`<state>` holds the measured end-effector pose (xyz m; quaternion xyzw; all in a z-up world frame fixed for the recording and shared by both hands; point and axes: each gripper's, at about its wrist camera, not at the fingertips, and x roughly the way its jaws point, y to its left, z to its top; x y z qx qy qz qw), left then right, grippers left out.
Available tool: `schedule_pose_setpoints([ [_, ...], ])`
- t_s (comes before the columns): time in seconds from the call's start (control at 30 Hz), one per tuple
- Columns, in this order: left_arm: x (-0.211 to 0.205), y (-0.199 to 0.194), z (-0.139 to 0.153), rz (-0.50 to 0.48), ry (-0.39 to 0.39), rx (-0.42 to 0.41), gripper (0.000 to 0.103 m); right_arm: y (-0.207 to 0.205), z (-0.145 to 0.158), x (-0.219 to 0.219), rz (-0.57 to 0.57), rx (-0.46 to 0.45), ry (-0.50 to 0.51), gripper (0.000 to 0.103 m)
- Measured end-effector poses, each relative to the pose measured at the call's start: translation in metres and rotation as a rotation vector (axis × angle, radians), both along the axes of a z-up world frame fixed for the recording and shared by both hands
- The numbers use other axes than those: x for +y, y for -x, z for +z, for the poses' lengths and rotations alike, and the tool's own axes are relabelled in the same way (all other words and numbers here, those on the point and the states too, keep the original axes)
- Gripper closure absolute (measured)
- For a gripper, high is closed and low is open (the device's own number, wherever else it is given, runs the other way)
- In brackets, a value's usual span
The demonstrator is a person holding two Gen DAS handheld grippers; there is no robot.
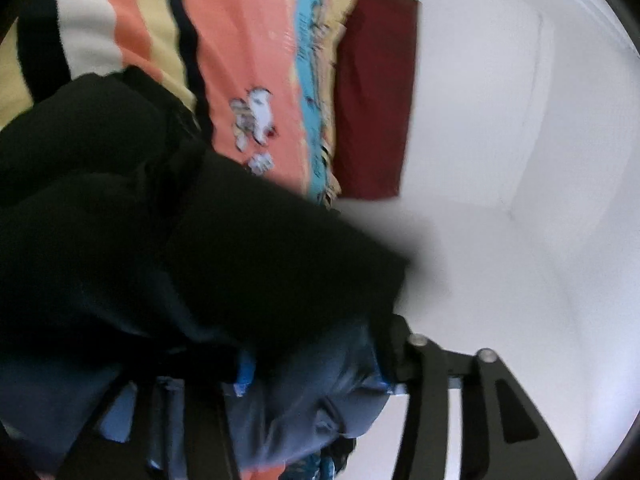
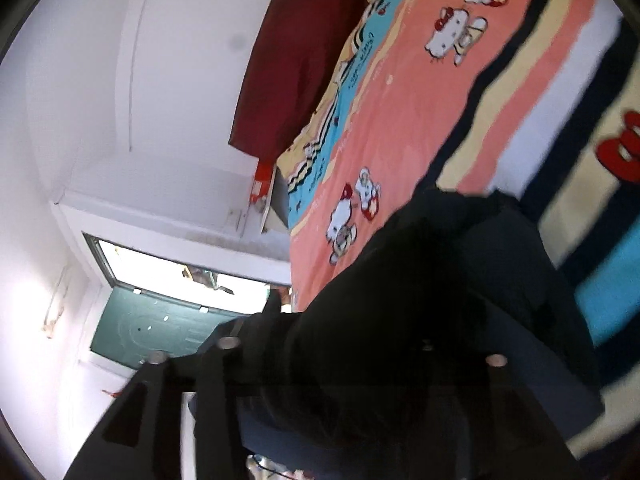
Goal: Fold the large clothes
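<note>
A large black garment (image 1: 168, 248) with a dark blue lining hangs over the bed and fills the lower left of the left wrist view. My left gripper (image 1: 316, 364) is shut on its bunched edge; cloth hides the fingertips. In the right wrist view the same black garment (image 2: 432, 300) covers the lower middle. My right gripper (image 2: 360, 344) is shut on it, with the fingertips buried in the cloth. Both cameras are tilted sideways and the garment is lifted above the bed.
The bed carries a striped orange, yellow and blue cartoon-print sheet (image 2: 400, 112). A dark red headboard (image 1: 376, 96) stands against the white wall (image 1: 500, 140). A window (image 2: 192, 272) and an orange box (image 2: 262, 186) lie past the bed's edge.
</note>
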<state>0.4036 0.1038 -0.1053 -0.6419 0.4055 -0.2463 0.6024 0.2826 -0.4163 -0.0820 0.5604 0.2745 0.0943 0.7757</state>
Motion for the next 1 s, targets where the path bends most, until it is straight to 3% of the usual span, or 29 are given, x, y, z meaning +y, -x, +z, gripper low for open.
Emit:
schedule_pose_setpoints([
  [0.1,0.005,-0.028,-0.032,0.069,-0.033,0.071,0.055,-0.02,-0.009,-0.006,-0.064,0.027,0.066,0.013],
  [0.2,0.007,-0.043,-0.058,0.075,0.011,0.076,0.055,-0.04,-0.029,-0.017,-0.117,0.122,0.195,0.011],
  [0.27,0.005,-0.048,-0.058,0.05,-0.011,0.039,0.055,-0.048,-0.045,-0.021,-0.119,0.172,0.244,0.011],
  [0.37,-0.002,-0.06,-0.057,0.014,-0.061,-0.008,0.055,-0.054,-0.074,-0.024,-0.114,0.204,0.223,0.011],
  [0.47,-0.004,-0.06,-0.057,0.009,-0.084,-0.02,0.055,-0.053,-0.08,-0.022,-0.133,0.195,0.232,0.011],
  [0.57,-0.001,-0.052,-0.048,-0.007,-0.122,-0.045,0.055,-0.051,-0.066,-0.018,-0.14,0.174,0.274,0.011],
  [0.67,0.001,-0.039,-0.03,-0.037,-0.21,-0.094,0.054,-0.04,-0.039,-0.013,-0.144,0.121,0.381,0.011],
  [0.83,0.004,-0.024,0.019,-0.075,-0.405,-0.221,0.054,-0.014,0.015,0.002,-0.133,0.028,0.552,0.011],
  [0.93,0.01,0.004,0.052,-0.088,-0.514,-0.301,0.054,0.008,0.044,0.025,-0.098,-0.032,0.663,0.011],
  [1.0,0.006,0.033,0.073,-0.118,-0.63,-0.36,0.052,0.024,0.053,0.045,-0.066,-0.066,0.728,0.011],
])
